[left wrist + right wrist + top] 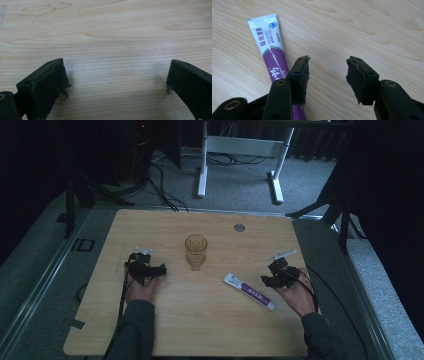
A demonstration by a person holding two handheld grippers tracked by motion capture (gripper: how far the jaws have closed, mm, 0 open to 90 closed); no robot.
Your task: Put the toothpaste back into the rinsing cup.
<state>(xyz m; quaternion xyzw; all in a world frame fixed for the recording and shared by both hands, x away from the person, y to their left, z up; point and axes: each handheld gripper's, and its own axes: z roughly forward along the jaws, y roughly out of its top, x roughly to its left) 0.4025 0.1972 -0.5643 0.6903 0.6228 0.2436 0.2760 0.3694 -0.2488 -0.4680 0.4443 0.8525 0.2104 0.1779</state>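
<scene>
right tongs [327,75] gaping empty beside toothpaste tube [270,52] | left tongs [115,82] gaping over bare tabletop [112,30] | risk: one jaw is overlapping tube, likely nudging it away

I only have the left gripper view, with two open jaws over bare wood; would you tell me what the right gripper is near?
Observer: The right gripper hangs open just beside a white and purple toothpaste tube that lies flat on the table; nothing is between its jaws.
Operator: Is anything else on the table?
Observer: Yes, an amber glass stands upright near the middle, between the two grippers.
Operator: How close is my left gripper to that glass?
Observer: In the high view the left gripper sits to the left of the glass, apart from it, with its jaws pointing towards it.
</scene>
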